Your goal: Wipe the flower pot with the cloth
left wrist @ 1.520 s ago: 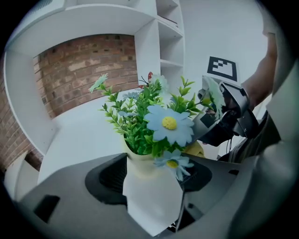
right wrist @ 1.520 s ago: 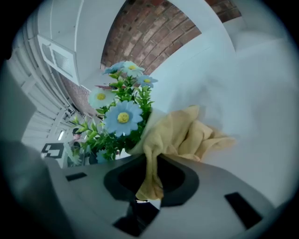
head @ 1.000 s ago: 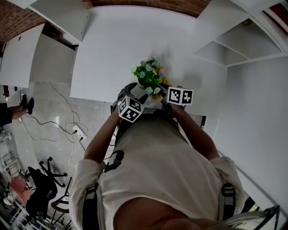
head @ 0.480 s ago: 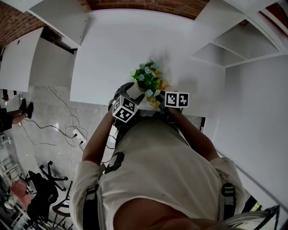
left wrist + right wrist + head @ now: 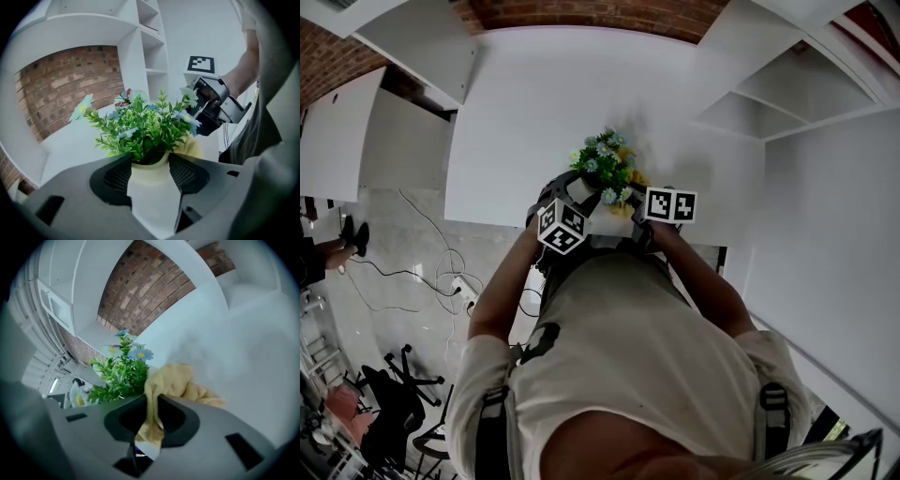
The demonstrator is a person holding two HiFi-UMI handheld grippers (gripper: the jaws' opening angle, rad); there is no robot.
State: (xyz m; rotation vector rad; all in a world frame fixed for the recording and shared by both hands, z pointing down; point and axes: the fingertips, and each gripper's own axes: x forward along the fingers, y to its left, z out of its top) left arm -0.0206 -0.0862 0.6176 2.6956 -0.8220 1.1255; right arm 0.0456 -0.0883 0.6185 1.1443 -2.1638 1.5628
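Flower pot (image 5: 149, 174) pale cream. Foliage (image 5: 140, 133) green, blooms (image 5: 186, 117) light blue with yellow centres. Cloth (image 5: 174, 380) mustard yellow. Left tongs (image 5: 150, 161) and right tongs (image 5: 151, 404) grey, pads (image 5: 118, 176) black mesh. Marker cubes (image 5: 563, 227): black-and-white squares. Bench (image 5: 562, 103) and shelves (image 5: 787, 94) white. Brick wall (image 5: 70, 84) red-brown, pale mortar lines. Floor (image 5: 394, 234) pale grey, cables (image 5: 441, 258) black.

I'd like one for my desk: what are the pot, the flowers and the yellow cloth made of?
Pot: smooth, matt, pale cream, so probably ceramic or plastic. Flowers: likely artificial, given the stiff, uniform leaves and flat petals. Cloth: soft yellow fabric that folds and droops, perhaps microfibre.
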